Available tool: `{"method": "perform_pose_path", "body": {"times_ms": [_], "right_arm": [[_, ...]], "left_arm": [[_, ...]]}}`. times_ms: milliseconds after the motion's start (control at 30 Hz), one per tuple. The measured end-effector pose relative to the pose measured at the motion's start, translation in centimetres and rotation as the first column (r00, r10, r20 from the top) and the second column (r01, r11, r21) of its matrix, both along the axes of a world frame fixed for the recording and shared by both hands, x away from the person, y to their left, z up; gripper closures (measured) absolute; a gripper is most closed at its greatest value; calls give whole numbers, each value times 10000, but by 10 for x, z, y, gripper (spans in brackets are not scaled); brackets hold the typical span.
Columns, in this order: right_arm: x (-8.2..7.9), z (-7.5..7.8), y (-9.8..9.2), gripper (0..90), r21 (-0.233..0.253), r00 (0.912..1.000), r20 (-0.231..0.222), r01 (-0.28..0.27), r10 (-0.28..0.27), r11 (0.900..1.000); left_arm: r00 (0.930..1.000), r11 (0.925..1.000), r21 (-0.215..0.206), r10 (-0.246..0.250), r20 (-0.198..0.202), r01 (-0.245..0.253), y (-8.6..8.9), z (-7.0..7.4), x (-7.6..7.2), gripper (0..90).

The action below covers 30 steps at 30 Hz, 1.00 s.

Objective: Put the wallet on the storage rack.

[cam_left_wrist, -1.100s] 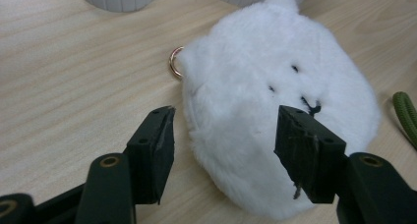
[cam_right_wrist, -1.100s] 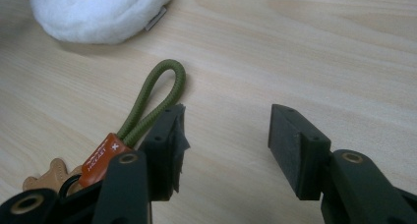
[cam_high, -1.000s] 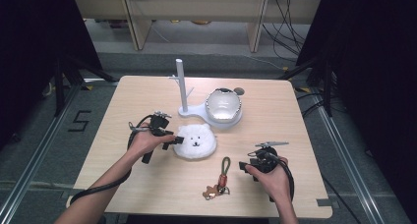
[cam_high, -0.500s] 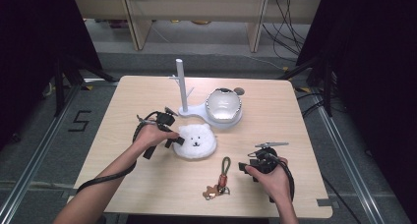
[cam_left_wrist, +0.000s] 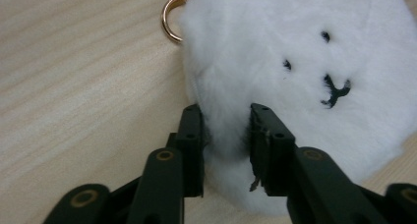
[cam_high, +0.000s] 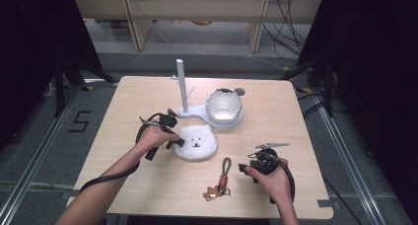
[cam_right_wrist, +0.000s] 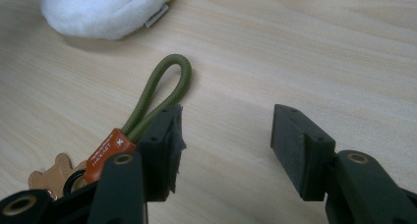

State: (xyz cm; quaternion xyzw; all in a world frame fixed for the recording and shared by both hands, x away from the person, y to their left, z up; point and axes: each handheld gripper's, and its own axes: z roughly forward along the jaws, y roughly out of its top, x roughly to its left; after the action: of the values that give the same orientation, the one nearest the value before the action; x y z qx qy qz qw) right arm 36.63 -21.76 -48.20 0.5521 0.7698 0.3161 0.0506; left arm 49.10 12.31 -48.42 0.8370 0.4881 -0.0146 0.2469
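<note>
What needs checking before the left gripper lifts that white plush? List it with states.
1. Left gripper jaws pinch the white plush bear edge: ok.
2. Grip deep enough to hold: cannot tell.
3. Gold ring on the plush free of snags: ok.
4. Right gripper jaws open, apart from the plush: ok.
5. Olive loop keychain lies beside the right gripper's jaws, ungripped: ok.
6. White stand behind the plush, apart from it: ok.
</note>
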Motion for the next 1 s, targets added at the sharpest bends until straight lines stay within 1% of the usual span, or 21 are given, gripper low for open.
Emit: {"method": "perform_pose_path", "body": {"times_ms": [133,167,200,233,267,333,367,400,433,467,500,567,633,667,700,733,767,900,933,967,1000], "right_arm": [[0,0,0,465,75,10000,-59,24,-24,10000],[0,0,1,466,-22,10000,-26,46,-46,10000],[0,0,1,466,-22,10000,-26,46,-46,10000],[0,0,0,466,71,10000,-65,17,-16,10000],[0,0,1,466,-30,10000,-21,53,-54,10000],[-1,1,0,466,174,9999,-45,150,-149,9997],[-1,2,0,466,83,9998,-57,200,-199,9998],[1,1,-1,466,131,9999,95,80,-81,9999],[2,1,-3,467,-47,9991,413,-49,51,10000],[2,2,-2,467,9,9994,331,58,-59,10000],[2,3,-1,468,189,9990,428,96,-104,9998],[2,4,-1,475,139,9994,347,78,-83,9999],[0,8,2,485,271,9990,303,322,-330,9991],[1,8,4,488,581,9985,460,273,-300,9979],[3,7,3,489,486,9974,698,143,-177,9987],[3,9,5,491,621,9974,692,132,-175,9980],[4,10,6,492,525,9958,912,75,-123,9986],[9,16,13,493,760,9915,1299,-144,44,9970],[10,18,15,493,791,9916,1294,-156,52,9967],[13,20,19,494,787,9903,1384,-183,72,9967],[16,22,21,494,838,9857,1665,-401,256,9957]], "left_arm": [[9991,9994,76,-339,252,337,-1,2,-2,751],[9971,9980,162,-622,442,615,1,2,-2,759],[9971,9980,162,-622,442,615,1,2,-2,765],[9951,9968,163,-788,591,780,2,3,-4,765],[9923,9954,242,-948,801,931,3,4,-5,771],[9853,9928,99,-1195,1219,1192,7,7,-10,778],[9828,9924,-24,-1211,1397,1226,9,8,-12,778],[9761,9898,-9,-1403,1658,1425,11,11,-16,779],[9725,9890,-83,-1437,1830,1477,12,12,-19,780],[9680,9899,-418,-1232,2184,1354,12,12,-24,781],[9633,9886,-521,-1250,2374,1411,14,13,-27,781],[9526,9862,-761,-1204,2793,1470,16,13,-33,781],[9334,9826,-909,-1228,3373,1622,18,15,-41,782],[9285,9815,-957,-1226,3506,1657,19,15,-43,782],[9208,9797,-1015,-1242,3698,1729,19,15,-46,782],[9146,9791,-998,-1263,3842,1771,19,16,-49,783],[9102,9783,-1024,-1264,3945,1802,19,17,-51,783],[8873,9747,-1106,-1264,4435,1942,19,22,-61,785],[8807,9741,-1133,-1238,4573,1957,18,25,-63,785],[8557,9685,-1021,-1483,4957,2269,18,27,-63,785],[8563,9684,-1143,-1373,4979,2218,17,29,-66,786]]}}
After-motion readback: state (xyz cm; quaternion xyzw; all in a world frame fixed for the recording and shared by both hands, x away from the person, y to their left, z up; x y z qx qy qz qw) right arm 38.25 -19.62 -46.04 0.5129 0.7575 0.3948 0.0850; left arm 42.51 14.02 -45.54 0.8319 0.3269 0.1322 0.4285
